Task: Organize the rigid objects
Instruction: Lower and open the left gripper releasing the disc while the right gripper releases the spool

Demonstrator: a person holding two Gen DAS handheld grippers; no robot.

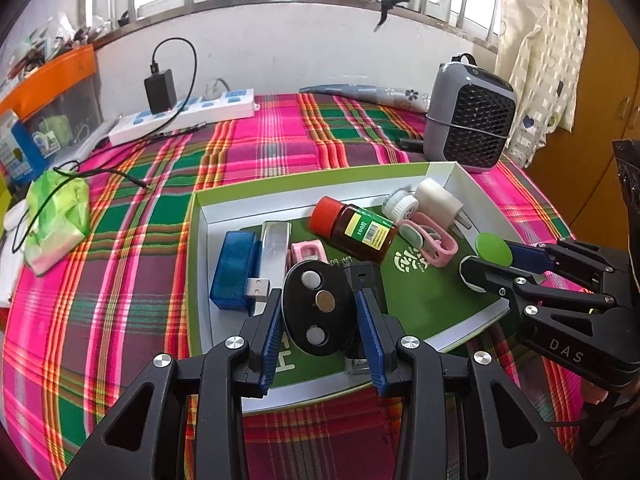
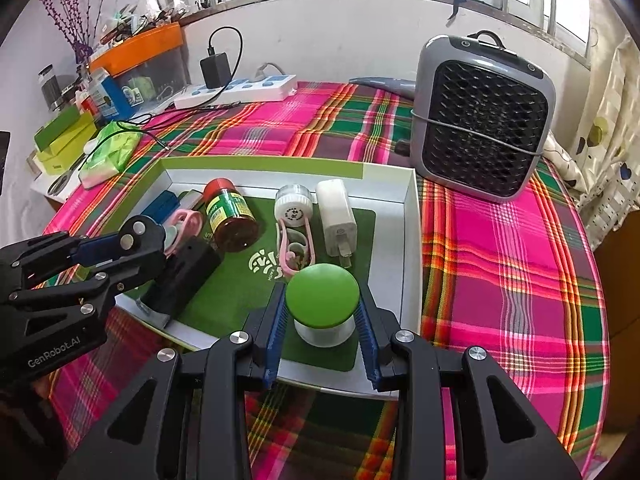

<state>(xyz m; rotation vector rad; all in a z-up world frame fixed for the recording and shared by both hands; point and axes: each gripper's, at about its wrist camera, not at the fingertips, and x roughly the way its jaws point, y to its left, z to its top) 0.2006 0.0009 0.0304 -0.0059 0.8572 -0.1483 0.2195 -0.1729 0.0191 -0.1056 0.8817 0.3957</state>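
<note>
Both grippers hold something over the shallow box point(image 2: 412, 216) on the plaid surface point(image 2: 500, 280): the left gripper point(image 1: 318, 312) clenches a black oval piece point(image 1: 316, 308), and the right gripper point(image 2: 322, 312) grasps a green-topped knob point(image 2: 322, 294). The placing step seems in hand — next, each probably needs a free spot among the 6 or so items inside.

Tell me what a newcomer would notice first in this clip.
Probably the bright pink and green plaid cloth, then the tray of small items on it. Each gripper grips something over the tray: the left gripper a black oval piece, the right gripper a green-topped knob.
</note>
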